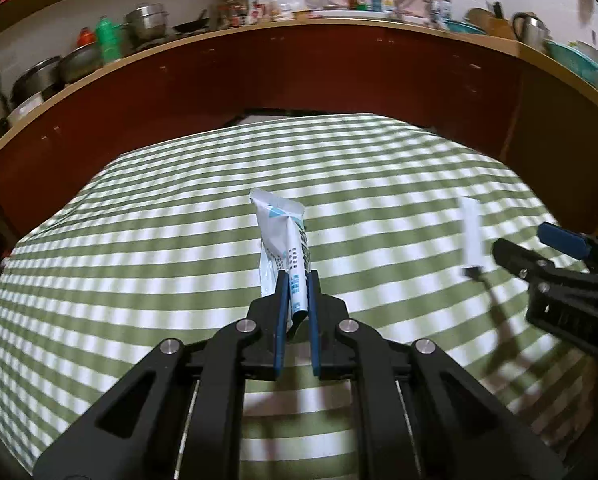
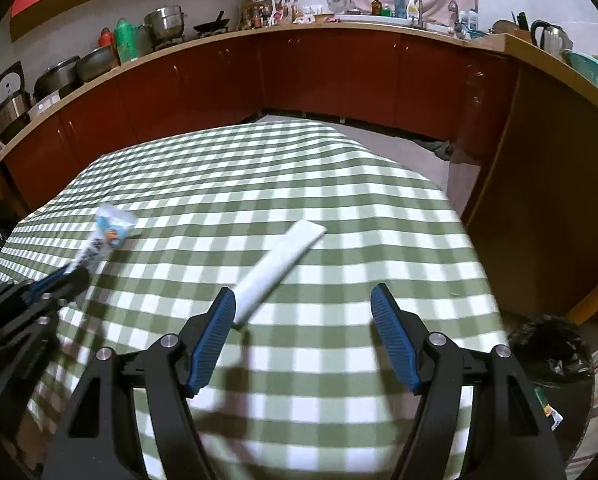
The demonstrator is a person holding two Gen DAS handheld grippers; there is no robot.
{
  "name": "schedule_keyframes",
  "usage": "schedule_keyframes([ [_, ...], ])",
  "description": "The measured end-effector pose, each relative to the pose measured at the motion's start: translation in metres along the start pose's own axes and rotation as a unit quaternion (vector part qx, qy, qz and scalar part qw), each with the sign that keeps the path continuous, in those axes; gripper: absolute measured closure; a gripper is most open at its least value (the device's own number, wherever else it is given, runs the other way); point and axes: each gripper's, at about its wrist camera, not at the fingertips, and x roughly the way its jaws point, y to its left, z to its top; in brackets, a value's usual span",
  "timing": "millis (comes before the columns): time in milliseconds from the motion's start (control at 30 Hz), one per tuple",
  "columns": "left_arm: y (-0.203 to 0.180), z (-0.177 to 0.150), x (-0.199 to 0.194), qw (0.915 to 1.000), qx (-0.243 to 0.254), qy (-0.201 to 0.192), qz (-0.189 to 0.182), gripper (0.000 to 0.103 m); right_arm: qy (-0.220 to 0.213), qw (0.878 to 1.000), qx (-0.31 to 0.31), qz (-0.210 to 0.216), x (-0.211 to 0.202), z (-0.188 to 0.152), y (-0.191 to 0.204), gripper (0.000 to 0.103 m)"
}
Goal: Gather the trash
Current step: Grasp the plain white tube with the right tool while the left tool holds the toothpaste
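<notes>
**Two light wrappers, one already pinched**

The left hand-held gripper (image 1: pixel 297 280) is closed tight on a crumpled white-and-blue wrapper (image 1: pixel 281 236), which stands up from between its pads, clear of the green-checked bench (image 1: pixel 179 216). It looks like thin film: nearly weightless, soft and slick, so it can slide out unless the pinch stays firm. The grip sits on the lower end, where the film is bunched into several layers, which seems the safest place.

The right hand-held gripper (image 2: pixel 303 304) stands wide with nothing between its pads. Just ahead of its left pad a long flat white wrapper (image 2: pixel 279 266) lies on the bench. It looks thin and floppy, so taking it across its narrow width near the close end should work. A black-lined bin (image 2: pixel 547 356) sits beside the bench, at lower right.
</notes>
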Motion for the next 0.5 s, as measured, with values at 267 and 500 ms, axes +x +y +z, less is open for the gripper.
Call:
schedule_keyframes([
  [267,0.066,-0.003,0.002,0.9983,-0.032,0.006,0.048,0.094,0.031,0.999,0.005,-0.008,0.027,0.013,0.022,0.035],
  [500,0.09,-0.008,0.003,0.9971,-0.049,0.009,0.057,0.094,0.041,0.999,-0.003,-0.023,0.032,0.011,0.024,0.049],
])
